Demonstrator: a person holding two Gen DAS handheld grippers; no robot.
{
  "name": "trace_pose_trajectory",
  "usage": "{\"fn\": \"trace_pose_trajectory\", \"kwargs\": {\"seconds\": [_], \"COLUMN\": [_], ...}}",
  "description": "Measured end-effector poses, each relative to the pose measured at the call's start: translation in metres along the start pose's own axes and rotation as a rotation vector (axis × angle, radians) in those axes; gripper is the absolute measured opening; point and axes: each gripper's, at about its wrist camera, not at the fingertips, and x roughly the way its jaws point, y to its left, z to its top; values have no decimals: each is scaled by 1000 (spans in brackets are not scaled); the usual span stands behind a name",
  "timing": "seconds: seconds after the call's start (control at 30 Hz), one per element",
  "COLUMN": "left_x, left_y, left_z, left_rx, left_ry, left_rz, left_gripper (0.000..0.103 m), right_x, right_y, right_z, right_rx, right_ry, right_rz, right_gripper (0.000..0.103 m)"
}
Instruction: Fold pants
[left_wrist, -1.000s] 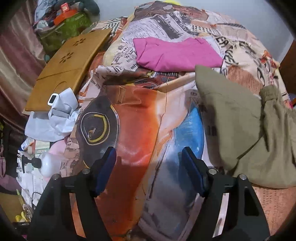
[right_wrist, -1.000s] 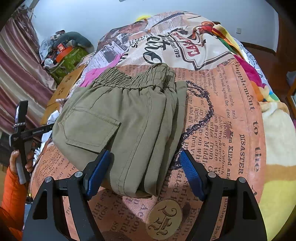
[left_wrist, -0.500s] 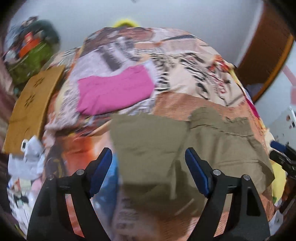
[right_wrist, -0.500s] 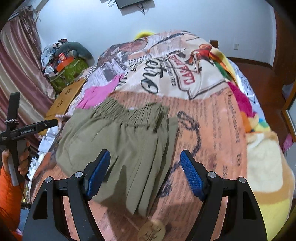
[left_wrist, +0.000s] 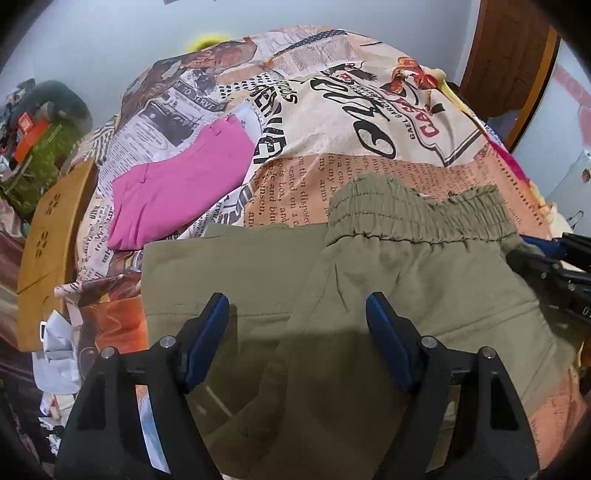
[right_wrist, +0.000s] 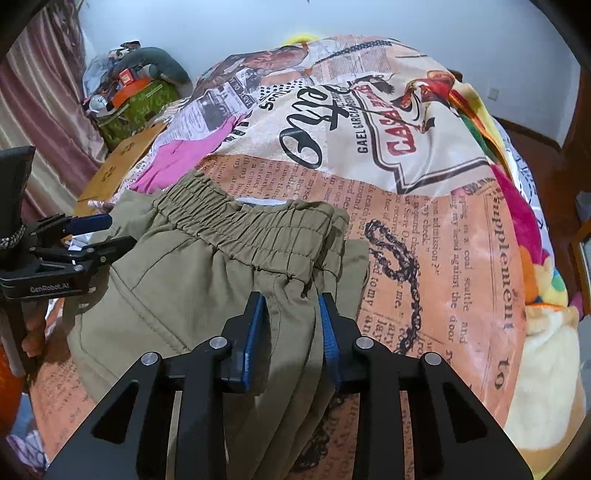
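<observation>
Right tongs (right_wrist: 291, 314) pinch olive pants (right_wrist: 207, 288) near pink garment (right_wrist: 173, 162).

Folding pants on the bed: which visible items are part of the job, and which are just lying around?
Job: olive pants; right gripper, shut on them; left gripper, open above them.
Lying about: pink garment; wooden board; green bag.

Bed (left_wrist: 369, 122) under newspaper-print cover; olive pants (left_wrist: 388, 295) folded at centre, pink garment (left_wrist: 177, 192) beside them

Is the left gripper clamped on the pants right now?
No: the left gripper hangs open above the olive pants, its fingers spread wide.
</observation>
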Motion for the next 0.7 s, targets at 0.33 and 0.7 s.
{"fn": "trace_pose_trajectory", "kwargs": {"seconds": [0.33, 0.7], "left_x": [-8, -46], "left_y": [4, 44], "left_z": [-2, -4], "left_rx": [-14, -97], "left_ry": [-11, -105], "left_rz": [19, 47], "left_gripper": [78, 92], "right_x": [-4, -34], "right_y": [0, -2], "right_z": [2, -2], "right_rx": [1, 41], "right_ry": [-5, -40], "right_rz": [-21, -30], "right_gripper": [25, 52]}}
